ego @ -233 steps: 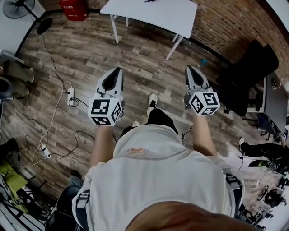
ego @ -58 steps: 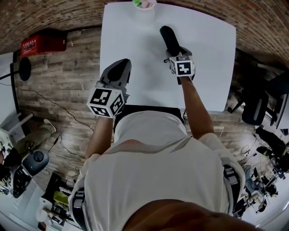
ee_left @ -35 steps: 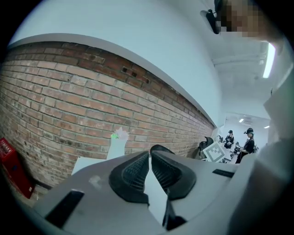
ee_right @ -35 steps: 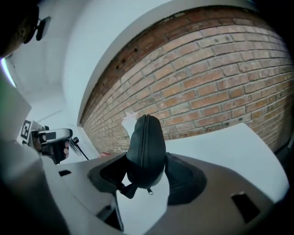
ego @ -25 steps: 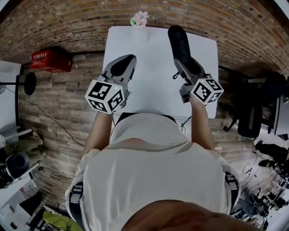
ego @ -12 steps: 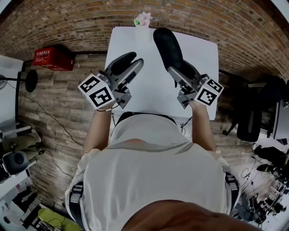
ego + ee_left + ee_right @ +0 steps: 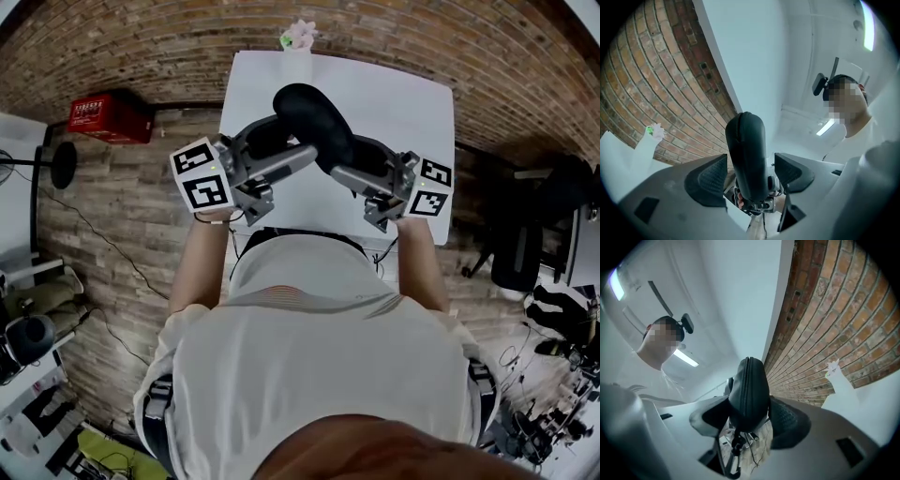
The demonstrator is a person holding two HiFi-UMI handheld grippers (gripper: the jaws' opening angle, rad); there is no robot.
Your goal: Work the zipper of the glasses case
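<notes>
Jaws, case (image 7: 314, 117) over table (image 7: 394, 84); brick wall (image 7: 141, 47)

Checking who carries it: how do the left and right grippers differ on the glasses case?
The left gripper's jaws have just been opening and stand clear of the glasses case; the right gripper's press on it. The right gripper carries it; the left gripper doesn't. Both have it between their jaws.

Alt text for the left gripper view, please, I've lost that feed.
A black glasses case stands between the left claw's two pads, which have just been opening and now sit clear of it on both sides. Behind it are a brick wall and a person in white.
</notes>
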